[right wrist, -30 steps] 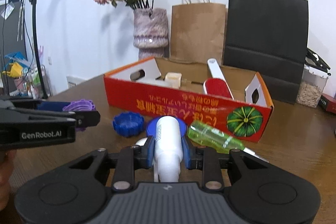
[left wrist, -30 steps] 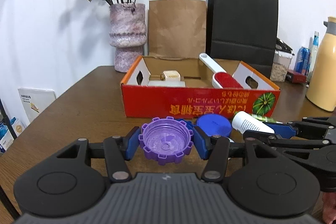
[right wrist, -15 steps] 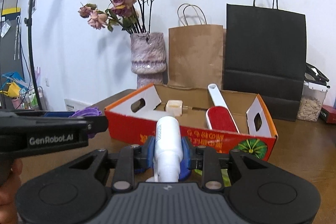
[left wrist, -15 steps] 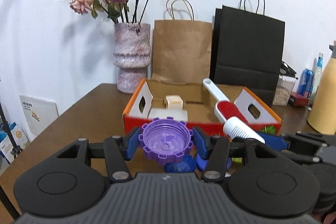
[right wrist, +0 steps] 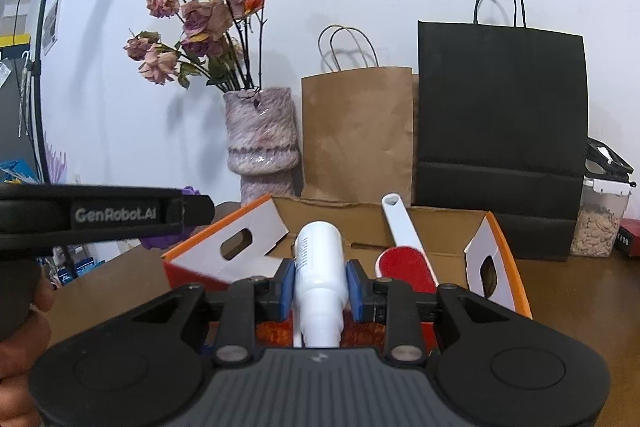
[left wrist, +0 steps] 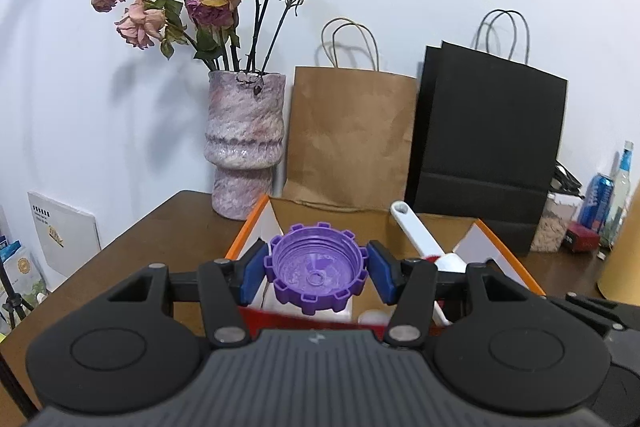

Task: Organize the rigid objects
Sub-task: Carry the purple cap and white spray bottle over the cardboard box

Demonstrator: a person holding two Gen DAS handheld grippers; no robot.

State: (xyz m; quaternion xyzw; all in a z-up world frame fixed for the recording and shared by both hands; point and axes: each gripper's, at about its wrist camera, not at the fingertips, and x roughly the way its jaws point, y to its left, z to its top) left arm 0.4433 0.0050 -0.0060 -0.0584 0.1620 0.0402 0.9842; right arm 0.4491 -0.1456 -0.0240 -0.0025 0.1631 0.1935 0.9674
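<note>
Gripping a purple notched lid [left wrist: 318, 277] between its blue pads [left wrist: 253, 271], the left hand-held gripper [left wrist: 318, 273] holds it with the hollow side turned back toward the camera, above the near wall of the orange cardboard box [left wrist: 250, 233] that lies directly ahead. The right hand-held gripper [right wrist: 319, 287] is clenched on a white plastic bottle [right wrist: 319, 267], which points forward out of the jaws toward the same box [right wrist: 506, 247] (the bottle's narrow neck end runs back toward the gripper body). Ahead of both, inside the box, a white-handled lint brush [right wrist: 404, 251] with a red pad lies slanted, its handle resting against the far wall. To the left of the right hand-held gripper, the black side of the left one crosses the view, with a hand [right wrist: 20, 367] low at that edge. Beyond the box, on the brown worktop [left wrist: 160, 227], stand a mottled pink vase [left wrist: 245, 143] of dried roses, a brown paper bag [left wrist: 348, 139] and a black paper bag [left wrist: 488, 143]. Far to the right of the left hand-held gripper sit a clear container [right wrist: 600, 215] of pale contents and a blue can [left wrist: 598, 203].
</note>
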